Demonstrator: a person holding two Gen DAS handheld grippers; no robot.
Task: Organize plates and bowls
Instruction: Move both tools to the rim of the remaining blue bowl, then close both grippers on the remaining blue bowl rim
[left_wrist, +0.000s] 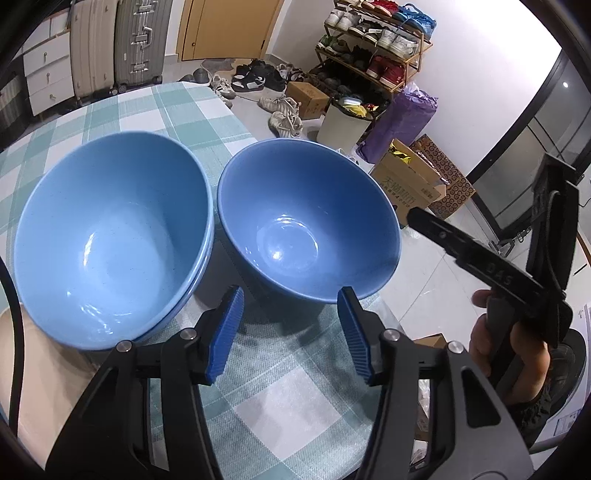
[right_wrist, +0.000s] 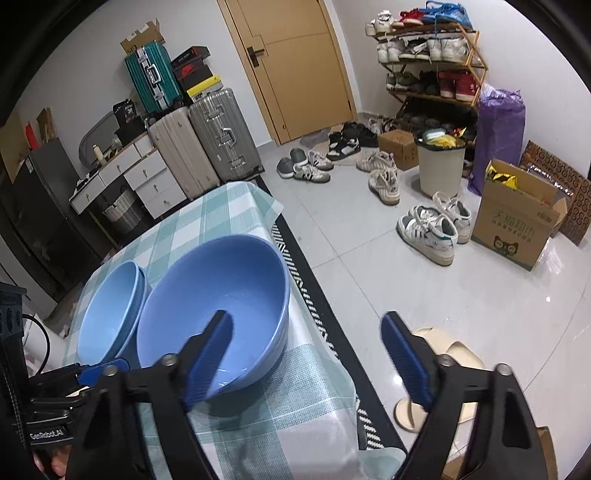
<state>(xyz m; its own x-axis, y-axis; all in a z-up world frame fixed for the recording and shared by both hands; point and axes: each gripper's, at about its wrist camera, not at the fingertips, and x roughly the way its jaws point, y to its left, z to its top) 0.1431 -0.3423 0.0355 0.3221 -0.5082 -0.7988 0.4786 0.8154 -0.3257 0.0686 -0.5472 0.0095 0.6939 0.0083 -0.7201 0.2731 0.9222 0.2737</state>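
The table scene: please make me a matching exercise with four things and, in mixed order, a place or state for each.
Things:
1. single blue bowl
2. stacked blue bowls
3. beige slipper
4. left tool

Places or states:
a. on the floor beside the table
b. open, nothing between its pads
c. at the table's edge, alone
d. nested, left of the single bowl

Pairs: 1-c, 2-d, 3-a, 4-b

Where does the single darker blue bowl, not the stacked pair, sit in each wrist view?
Left wrist view: the single bowl is centre-right, right of the stacked bowls.
Right wrist view: it is lower centre-left, partly behind one tong finger, stacked bowls to its left.
Shared landmark: the shoe rack, upper right in both.
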